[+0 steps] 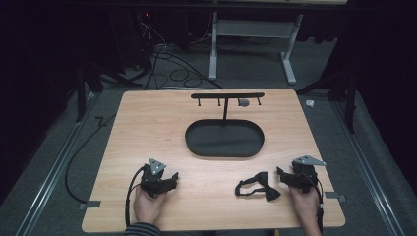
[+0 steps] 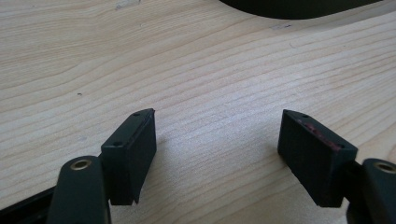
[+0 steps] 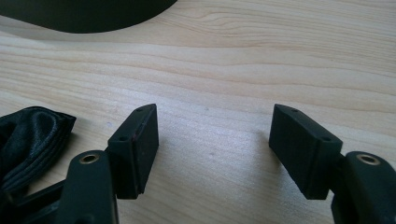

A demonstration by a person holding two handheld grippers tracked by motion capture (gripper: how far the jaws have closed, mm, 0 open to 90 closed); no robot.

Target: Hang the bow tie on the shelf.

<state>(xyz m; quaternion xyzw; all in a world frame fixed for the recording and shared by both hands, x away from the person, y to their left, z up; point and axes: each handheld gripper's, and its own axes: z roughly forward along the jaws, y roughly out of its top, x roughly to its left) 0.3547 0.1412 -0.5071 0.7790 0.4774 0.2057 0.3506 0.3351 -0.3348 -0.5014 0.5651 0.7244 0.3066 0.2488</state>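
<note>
L gripper [image 1: 173,178] rests on wooden table [image 1: 147,123] near front edge, jaws wide, nothing btwn. R gripper [image 1: 281,173] also wide, empty. Black bow tie [image 1: 259,186] lies flat just beside R gripper, w/ oval black tray [image 1: 196,142] farther back.

Satin bow tie [image 1: 258,187] (glossy), wooden table [image 1: 147,123]

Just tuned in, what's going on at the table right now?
A person rests both grippers on the wooden table, jaws open and holding nothing. A black bow tie lies just beside the right gripper, not yet picked up. The left gripper sits apart on bare wood. Behind them stands a black oval tray with a hook rack.
</note>
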